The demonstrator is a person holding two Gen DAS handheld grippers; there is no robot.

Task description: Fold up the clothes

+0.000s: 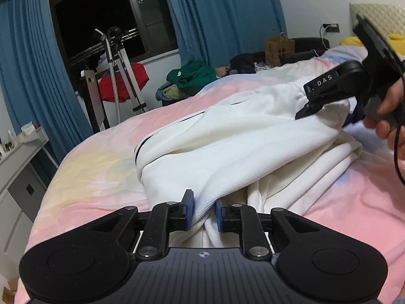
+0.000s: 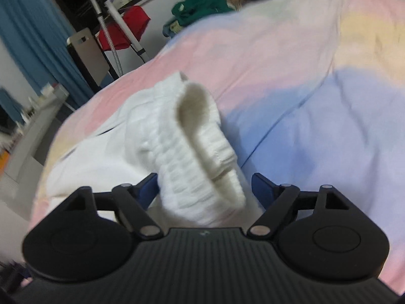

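Note:
A white garment with a dark stripe lies bunched on the pastel bed cover. My left gripper is shut on a fold of its fabric at the near end. My right gripper shows at the garment's far right end, held in a hand. In the right wrist view the right gripper is open, its blue pads wide apart, with the garment's ribbed waistband lying between them, not pinched. That view is blurred.
A pile of green and dark clothes sits beyond the bed's far edge. A garment steamer and rack with red cloth stand left of it. A grey cabinet stands at the left. Blue curtains and a dark window are behind.

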